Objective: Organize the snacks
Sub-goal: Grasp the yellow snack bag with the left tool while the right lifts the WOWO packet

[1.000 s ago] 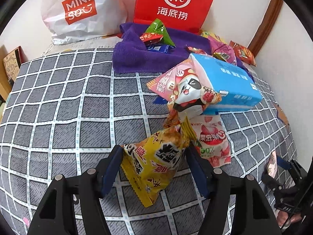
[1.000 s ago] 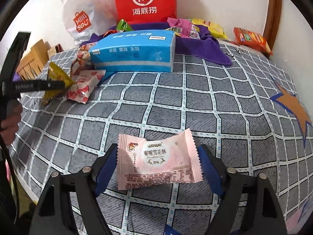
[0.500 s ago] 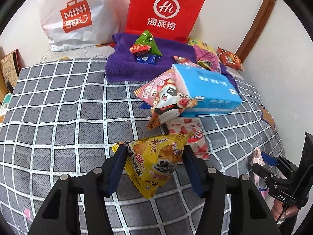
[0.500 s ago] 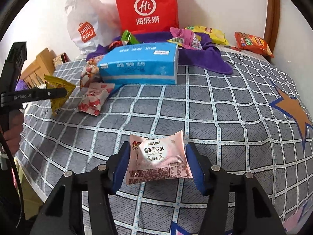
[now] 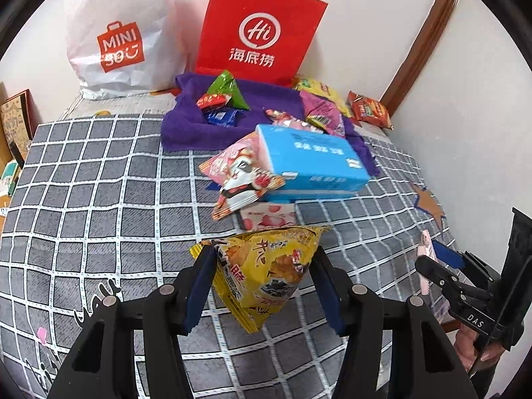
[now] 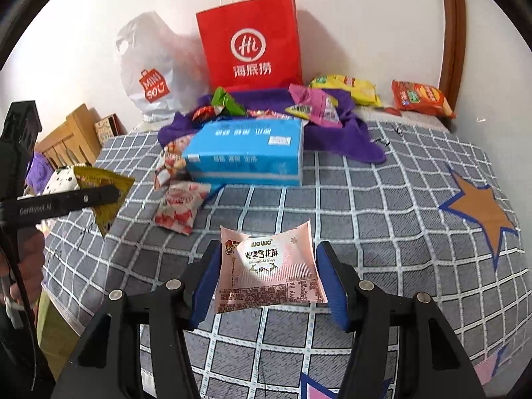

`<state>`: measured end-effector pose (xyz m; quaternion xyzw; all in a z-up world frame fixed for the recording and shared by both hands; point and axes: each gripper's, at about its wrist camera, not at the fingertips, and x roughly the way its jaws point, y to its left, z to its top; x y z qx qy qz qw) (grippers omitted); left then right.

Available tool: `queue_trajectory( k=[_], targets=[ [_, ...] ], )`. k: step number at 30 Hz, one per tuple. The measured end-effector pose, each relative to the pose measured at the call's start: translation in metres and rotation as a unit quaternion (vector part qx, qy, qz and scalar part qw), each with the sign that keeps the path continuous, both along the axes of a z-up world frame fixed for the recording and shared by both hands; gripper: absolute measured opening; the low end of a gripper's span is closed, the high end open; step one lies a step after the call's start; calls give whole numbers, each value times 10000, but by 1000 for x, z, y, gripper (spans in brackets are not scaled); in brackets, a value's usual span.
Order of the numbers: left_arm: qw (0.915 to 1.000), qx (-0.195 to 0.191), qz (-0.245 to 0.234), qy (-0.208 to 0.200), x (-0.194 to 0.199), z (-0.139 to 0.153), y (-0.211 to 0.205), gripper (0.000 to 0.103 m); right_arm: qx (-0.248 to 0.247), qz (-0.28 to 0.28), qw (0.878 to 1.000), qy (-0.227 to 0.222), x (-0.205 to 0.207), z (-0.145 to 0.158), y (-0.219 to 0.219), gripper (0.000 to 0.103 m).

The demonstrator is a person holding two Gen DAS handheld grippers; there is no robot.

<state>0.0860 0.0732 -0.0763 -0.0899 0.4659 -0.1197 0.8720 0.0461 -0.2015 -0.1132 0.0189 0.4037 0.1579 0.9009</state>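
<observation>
My left gripper [image 5: 262, 279] is shut on a yellow snack bag [image 5: 266, 266], held clear of the grey checked bedspread [image 5: 99, 199]. In the right wrist view, my right gripper [image 6: 269, 272] is shut on a pink snowflake-crisp packet [image 6: 267, 266], also lifted off the bed. The left gripper with the yellow bag [image 6: 106, 196] shows at that view's left edge. The right gripper with the pink packet [image 5: 425, 259] shows at the left wrist view's right edge. A blue tissue pack [image 5: 309, 163] lies mid-bed with a pink panda snack bag [image 5: 242, 173] and a strawberry packet [image 5: 266, 216] beside it.
A purple towel [image 5: 189, 123] at the back carries several small snacks. A red paper bag [image 5: 259, 30] and a white plastic bag [image 5: 123, 33] stand against the wall. More snack bags [image 6: 419, 96] lie at the back right. Wooden furniture [image 6: 66, 136] stands left of the bed.
Both grippers closed on their packets and rose off the bedspread. The yellow bag and the pink packet now hang above it, and the view has pulled back from the bed.
</observation>
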Motion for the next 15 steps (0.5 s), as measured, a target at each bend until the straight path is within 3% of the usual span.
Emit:
queue_trajectory(
  k=[7, 15],
  targets=[
    [9997, 27, -43, -224, -5, 23, -12, 55, 26, -226, 9996, -166, 5, 23, -7, 57],
    [9995, -226, -155, -156, 1, 35, -20, 54, 124, -201, 9993, -292, 11, 40, -7, 57]
  ],
)
